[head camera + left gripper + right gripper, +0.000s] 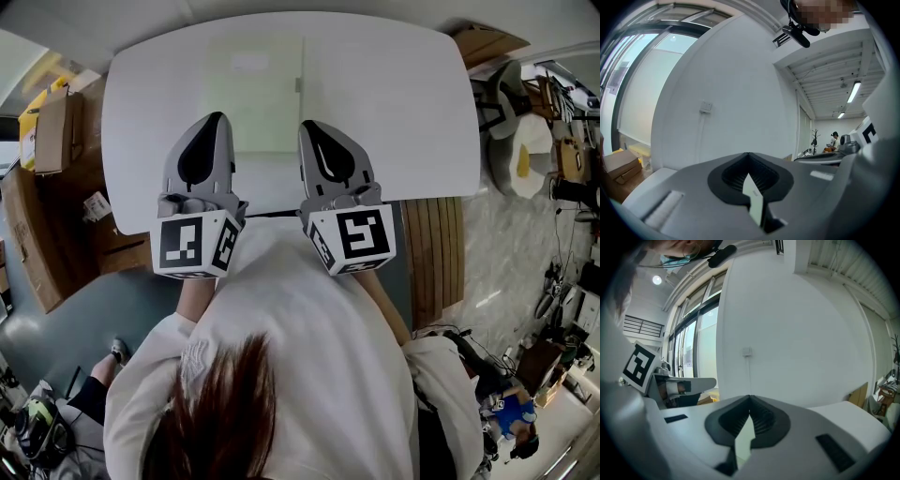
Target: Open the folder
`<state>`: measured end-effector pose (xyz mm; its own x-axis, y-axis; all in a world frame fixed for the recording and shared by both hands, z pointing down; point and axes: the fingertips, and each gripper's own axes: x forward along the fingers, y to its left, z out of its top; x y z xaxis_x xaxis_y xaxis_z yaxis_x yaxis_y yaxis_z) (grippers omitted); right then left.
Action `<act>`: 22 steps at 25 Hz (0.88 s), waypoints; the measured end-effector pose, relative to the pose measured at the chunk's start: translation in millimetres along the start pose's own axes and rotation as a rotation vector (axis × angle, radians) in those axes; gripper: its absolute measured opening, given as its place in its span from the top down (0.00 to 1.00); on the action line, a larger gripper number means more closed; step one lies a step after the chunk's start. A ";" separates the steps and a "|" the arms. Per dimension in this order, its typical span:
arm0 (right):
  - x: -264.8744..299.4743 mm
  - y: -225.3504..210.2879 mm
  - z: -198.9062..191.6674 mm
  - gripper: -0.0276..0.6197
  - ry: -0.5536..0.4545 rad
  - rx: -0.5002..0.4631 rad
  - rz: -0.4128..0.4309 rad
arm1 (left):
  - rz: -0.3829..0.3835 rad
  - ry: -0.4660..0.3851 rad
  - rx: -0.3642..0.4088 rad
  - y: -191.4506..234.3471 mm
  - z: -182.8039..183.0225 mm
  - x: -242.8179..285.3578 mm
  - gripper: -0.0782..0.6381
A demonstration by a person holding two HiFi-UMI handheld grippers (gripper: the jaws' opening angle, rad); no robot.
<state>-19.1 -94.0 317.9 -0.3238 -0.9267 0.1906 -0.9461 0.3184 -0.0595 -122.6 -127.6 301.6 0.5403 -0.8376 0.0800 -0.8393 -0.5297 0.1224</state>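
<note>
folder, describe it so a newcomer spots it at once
Find the white table across the top of the head view. The folder lies flat on it, just beyond the left gripper. Unlike that dark grey gripper, it is a pale, faintly greenish rectangle.

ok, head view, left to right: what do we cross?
cardboard box → left gripper → right gripper → wooden slats. The folder spans both grippers, so it is left out of the order.
</note>
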 end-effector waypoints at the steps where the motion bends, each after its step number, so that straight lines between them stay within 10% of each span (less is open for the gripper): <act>1: -0.8 -0.1 0.1 0.95 -0.001 0.000 0.000 | 0.000 0.000 0.000 -0.9 0.1 -0.3 0.88; 22: 1.1 0.7 -1.1 0.95 0.006 0.005 0.002 | 0.005 0.005 0.000 1.9 0.8 -0.3 0.88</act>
<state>-20.0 -94.6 319.1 -0.3262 -0.9247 0.1961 -0.9453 0.3197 -0.0648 -124.4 -128.4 301.0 0.5368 -0.8394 0.0855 -0.8418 -0.5258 0.1221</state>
